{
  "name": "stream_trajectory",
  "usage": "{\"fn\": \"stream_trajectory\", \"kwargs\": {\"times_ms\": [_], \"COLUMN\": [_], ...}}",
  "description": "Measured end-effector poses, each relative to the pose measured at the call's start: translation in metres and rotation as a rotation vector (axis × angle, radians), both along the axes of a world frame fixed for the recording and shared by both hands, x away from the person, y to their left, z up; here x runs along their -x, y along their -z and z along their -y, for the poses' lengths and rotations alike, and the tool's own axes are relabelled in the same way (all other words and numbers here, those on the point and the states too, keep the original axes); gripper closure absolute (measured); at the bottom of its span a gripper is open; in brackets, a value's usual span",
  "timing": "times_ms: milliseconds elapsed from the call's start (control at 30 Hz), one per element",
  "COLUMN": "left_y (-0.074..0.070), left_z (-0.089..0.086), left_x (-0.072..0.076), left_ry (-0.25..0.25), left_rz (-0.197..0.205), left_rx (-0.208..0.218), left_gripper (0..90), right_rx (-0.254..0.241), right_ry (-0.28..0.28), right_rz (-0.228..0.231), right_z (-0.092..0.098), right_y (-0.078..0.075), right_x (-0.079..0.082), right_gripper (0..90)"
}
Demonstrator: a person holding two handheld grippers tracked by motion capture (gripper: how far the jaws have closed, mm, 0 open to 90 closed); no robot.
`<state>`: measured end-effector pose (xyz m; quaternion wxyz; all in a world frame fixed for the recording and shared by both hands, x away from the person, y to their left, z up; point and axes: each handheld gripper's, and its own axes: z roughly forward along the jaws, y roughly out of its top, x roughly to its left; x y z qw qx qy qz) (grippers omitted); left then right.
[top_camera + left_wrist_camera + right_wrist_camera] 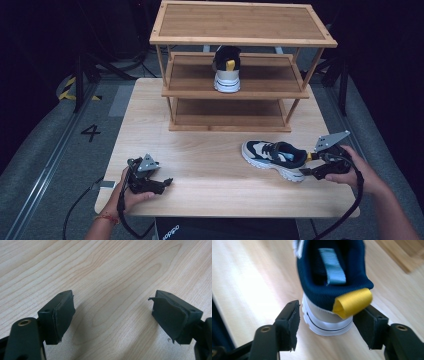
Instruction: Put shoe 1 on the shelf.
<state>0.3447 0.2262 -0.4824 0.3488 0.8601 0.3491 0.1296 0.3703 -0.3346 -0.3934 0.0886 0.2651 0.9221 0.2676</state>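
A navy and cream sneaker (274, 156) lies on the wooden table (200, 150), toe to the left, heel to the right. My right gripper (306, 165) is at its heel. In the right gripper view the heel, with its yellow pull loop (353, 302), sits between the part-open jaws of the right gripper (329, 315); a gap shows at the left pad, and the right pad lies close under the loop. My left gripper (165, 184) rests near the table's front left, and the left gripper (112, 307) stands open over bare wood.
A three-tier wooden shoe rack (190, 93) stands at the back of the table. A matching sneaker (226, 70) sits on its middle shelf, heel toward me. Dark floor and black stand legs (80, 80) surround the table.
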Motion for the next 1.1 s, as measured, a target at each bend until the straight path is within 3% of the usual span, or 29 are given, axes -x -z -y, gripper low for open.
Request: {"fn": "stream_trajectory", "kwargs": {"times_ms": [133,333,567,800,967,1100], "left_y": [0.000,0.000,-0.001,-0.001,0.000,-0.001], "left_z": [0.000,0.000,-0.001,0.000,0.000,0.000], "left_x": [0.000,0.000,-0.001,-0.001,-0.001,-0.001], "left_ry": [0.000,0.000,0.009,0.009,0.006,0.009], "left_rz": [0.000,0.000,0.012,0.011,0.001,0.000], "left_rx": [0.000,0.000,-0.018,-0.017,-0.009,-0.012], "left_gripper": [18.4,18.3,18.0,18.0,17.7,17.6], "right_rx": [-0.022,-0.063,-0.042,-0.017,-0.026,-0.015], "right_ry": [-0.065,-0.120,-0.231,-0.228,-0.216,-0.244], "right_rz": [0.022,0.040,0.063,0.080,0.128,0.155], "right_z": [-0.013,-0.037,-0.066,-0.063,-0.056,-0.061], "right_y": [-0.001,0.001,-0.001,-0.010,-0.024,-0.032], "right_x": [0.014,0.025,0.034,0.032,0.030,0.024], "right_gripper": [42.3,43.9,43.9,42.4,40.7,39.5]}}
